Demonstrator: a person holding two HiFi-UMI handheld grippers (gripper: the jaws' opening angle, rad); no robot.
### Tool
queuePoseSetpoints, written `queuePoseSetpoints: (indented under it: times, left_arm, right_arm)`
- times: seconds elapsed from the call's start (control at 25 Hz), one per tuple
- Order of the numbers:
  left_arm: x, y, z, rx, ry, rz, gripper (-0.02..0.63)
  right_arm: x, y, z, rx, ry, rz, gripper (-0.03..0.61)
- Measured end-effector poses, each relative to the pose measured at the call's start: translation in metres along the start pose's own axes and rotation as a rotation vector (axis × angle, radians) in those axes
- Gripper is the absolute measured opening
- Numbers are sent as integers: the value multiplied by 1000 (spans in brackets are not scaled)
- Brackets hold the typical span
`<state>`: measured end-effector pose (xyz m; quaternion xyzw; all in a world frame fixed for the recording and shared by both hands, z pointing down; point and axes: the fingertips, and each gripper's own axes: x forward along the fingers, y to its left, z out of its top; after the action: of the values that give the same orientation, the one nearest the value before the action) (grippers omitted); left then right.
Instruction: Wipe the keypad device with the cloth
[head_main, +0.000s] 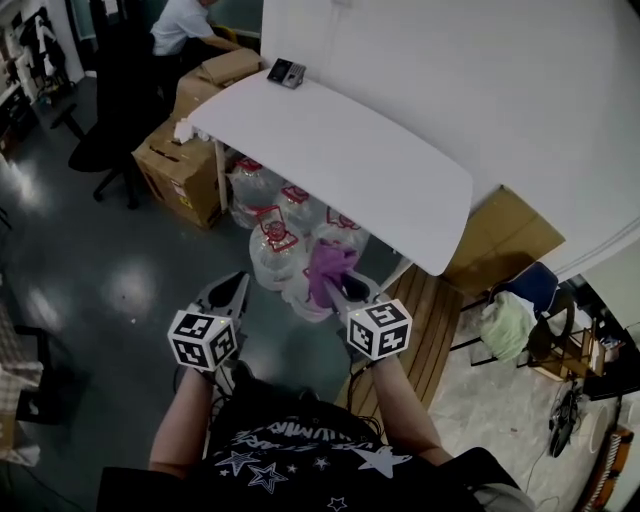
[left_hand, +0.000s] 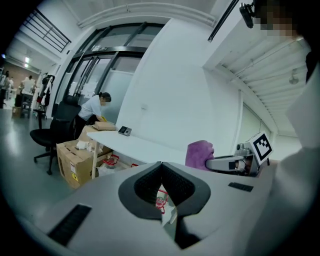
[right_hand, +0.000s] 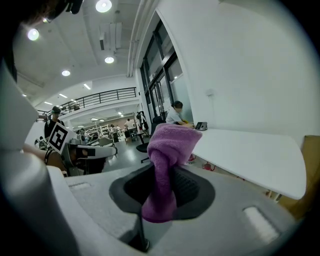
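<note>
Purple cloth (right_hand: 167, 150) is bunched in the right gripper (head_main: 340, 290), whose jaws are clamped on its middle. A loose fold stands up past the tips, probably to serve as a wiping pad. The left gripper (left_hand: 160, 170) has its jaws closed tip to tip with nothing between them, and seems free to steady something later. Both are held low in front of the person, over the floor. The device (head_main: 286, 72), small and dark, lies on the far corner of a long white surface (head_main: 380, 170), well apart from both grippers, so wiping has not begun. Water bottles (head_main: 275, 245) crowd the floor under the near end. Beside the far end stand cardboard boxes (head_main: 180, 165), a chair (head_main: 105, 150) and a person (head_main: 185, 25), which may tighten the approach.
</note>
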<state>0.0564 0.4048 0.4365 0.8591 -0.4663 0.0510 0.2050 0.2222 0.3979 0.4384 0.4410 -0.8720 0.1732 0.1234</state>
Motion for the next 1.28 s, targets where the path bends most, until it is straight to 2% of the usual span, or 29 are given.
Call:
queuePoseSetpoints:
  times: [0.68, 0.96, 1.28]
  left_arm:
    - [-25, 193, 50, -37, -29, 35, 8]
    - [-29, 234, 52, -73, -24, 29, 8]
    - [-6, 275, 57, -94, -22, 70, 8]
  right_arm:
    - [168, 67, 54, 21, -8, -36, 92]
    - [203, 80, 58, 24, 22, -55, 92]
    - [250, 48, 65, 3, 52, -55, 92]
